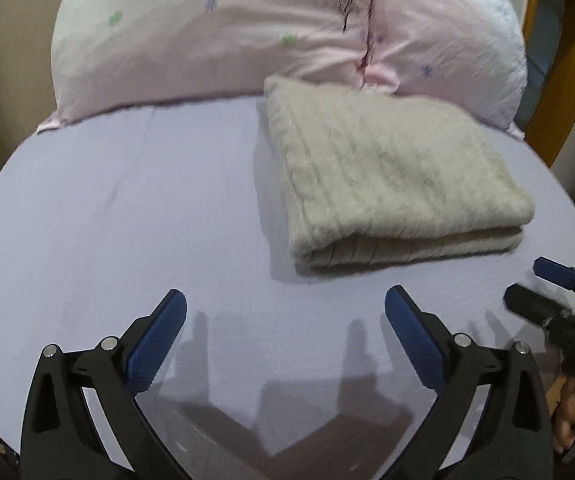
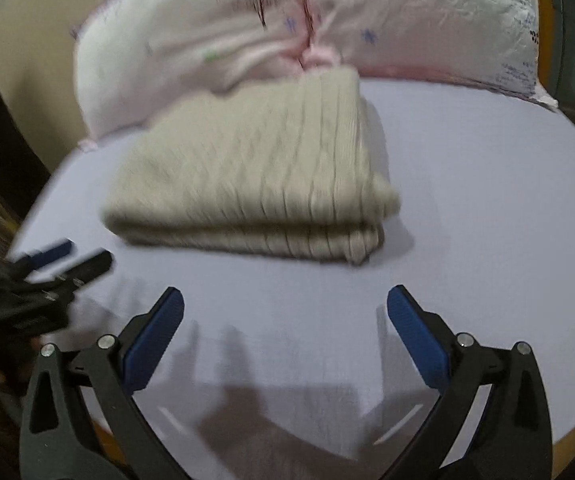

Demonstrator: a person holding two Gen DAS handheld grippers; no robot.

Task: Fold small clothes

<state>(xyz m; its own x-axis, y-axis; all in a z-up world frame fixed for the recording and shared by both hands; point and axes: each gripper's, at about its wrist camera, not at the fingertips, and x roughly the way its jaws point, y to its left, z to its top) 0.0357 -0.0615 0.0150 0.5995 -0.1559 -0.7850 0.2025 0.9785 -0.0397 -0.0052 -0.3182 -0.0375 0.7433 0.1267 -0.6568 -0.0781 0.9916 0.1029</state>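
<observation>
With both claws, left (image 1: 285, 312) and right (image 2: 285, 312), spread empty, you risk snagging the folded sweater (image 1: 391, 176) and undoing it.

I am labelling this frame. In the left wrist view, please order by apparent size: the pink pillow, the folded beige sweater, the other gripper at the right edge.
1. pink pillow
2. folded beige sweater
3. right gripper, partly cut off

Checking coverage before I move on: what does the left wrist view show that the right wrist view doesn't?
Left wrist only: the right hand-held gripper at its right edge, and fingers of the hand holding it.

Right wrist only: the left hand-held gripper at its left edge, blurred.

Both: the folded beige knit lying on the lavender sheet, the pink pillow behind it, and each view's own open fingers.
</observation>
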